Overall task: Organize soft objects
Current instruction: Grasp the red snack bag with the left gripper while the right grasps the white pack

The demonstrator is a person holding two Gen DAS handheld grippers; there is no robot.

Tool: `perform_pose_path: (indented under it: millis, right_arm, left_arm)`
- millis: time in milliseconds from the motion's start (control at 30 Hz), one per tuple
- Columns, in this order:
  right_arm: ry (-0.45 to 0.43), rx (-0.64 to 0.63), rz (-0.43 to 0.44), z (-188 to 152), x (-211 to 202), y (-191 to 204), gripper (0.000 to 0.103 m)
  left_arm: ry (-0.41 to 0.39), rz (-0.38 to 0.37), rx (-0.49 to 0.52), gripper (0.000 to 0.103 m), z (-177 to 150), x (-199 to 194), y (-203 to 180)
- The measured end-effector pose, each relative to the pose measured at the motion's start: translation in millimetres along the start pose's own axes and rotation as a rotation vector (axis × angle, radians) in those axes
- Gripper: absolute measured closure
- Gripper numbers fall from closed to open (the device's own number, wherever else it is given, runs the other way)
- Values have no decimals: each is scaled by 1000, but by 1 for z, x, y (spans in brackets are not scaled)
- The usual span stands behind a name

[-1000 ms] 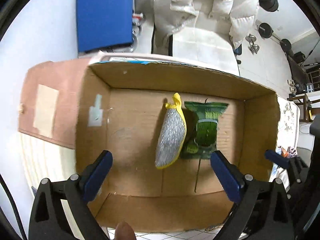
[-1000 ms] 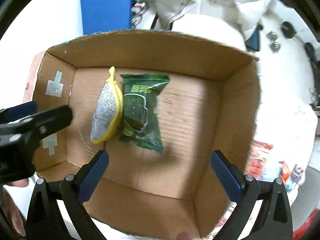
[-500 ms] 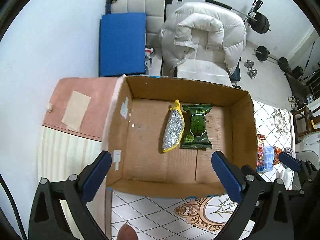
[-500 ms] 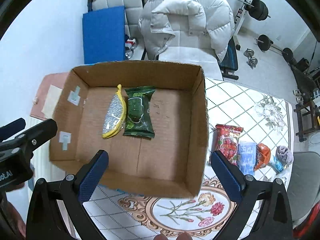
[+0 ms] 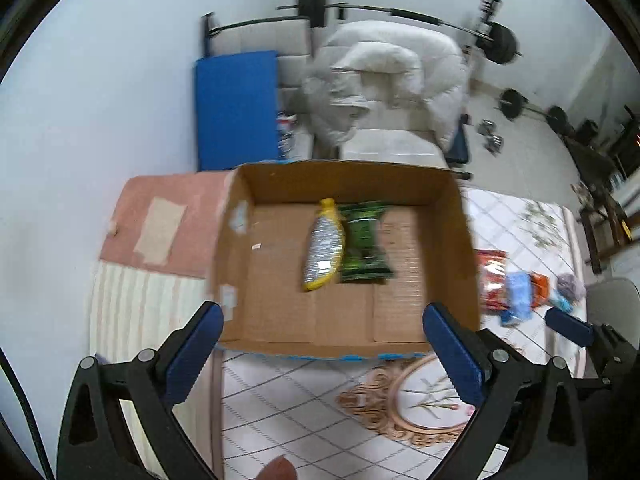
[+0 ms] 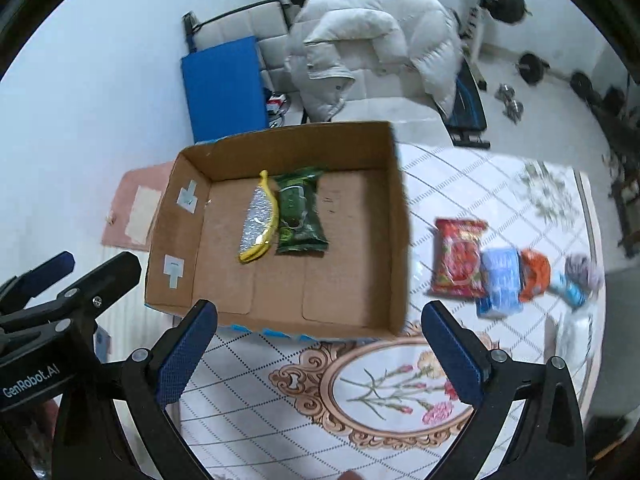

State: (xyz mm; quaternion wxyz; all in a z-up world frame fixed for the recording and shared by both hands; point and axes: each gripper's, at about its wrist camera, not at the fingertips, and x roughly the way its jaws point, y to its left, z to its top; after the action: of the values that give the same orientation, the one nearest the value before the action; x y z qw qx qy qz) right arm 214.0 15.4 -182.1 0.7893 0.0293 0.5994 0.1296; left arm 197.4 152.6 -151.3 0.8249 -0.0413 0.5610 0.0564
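Observation:
An open cardboard box (image 5: 460, 248) (image 6: 396, 240) stands on the table. Inside lie a yellow-edged silver scrub sponge (image 5: 323, 251) (image 6: 258, 220) and a green soft packet (image 5: 363, 246) (image 6: 298, 210), side by side. To the right of the box lie a red packet (image 6: 458, 258), a blue packet (image 6: 500, 280), an orange item (image 6: 534, 274) and a grey-purple soft item (image 6: 582, 270). My left gripper (image 5: 322, 354) is open and empty, above the box's near edge. My right gripper (image 6: 318, 350) is open and empty, above the table in front of the box.
The table has a white patterned cloth (image 6: 380, 392). A pink mat (image 5: 160, 220) lies left of the box. Beyond the table stand a blue pad (image 5: 236, 108), a white jacket (image 6: 368, 44) on a bench, and barbell weights (image 5: 504, 42).
Both grippers have pulled up and back from inside the box. The box now looks smaller, and the packets to its right have come into view. Sponge and green packet stay put.

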Motion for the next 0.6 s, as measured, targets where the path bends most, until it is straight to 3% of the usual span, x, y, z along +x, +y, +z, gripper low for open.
perform_pose_path:
  millis: [167, 333, 400, 600]
  right_arm:
    - [0, 133, -50, -10, -26, -98, 0]
    - [61, 338, -199, -24, -35, -247, 0]
    - [101, 460, -217, -33, -25, -311, 0]
    - [207, 757, -123, -68, 24, -422, 0]
  left_arm:
    - [42, -57, 104, 1, 13, 16, -90]
    - [208, -89, 254, 1, 25, 82, -194]
    - [274, -76, 309, 1, 31, 115, -232]
    - [422, 35, 426, 1, 49, 209, -300]
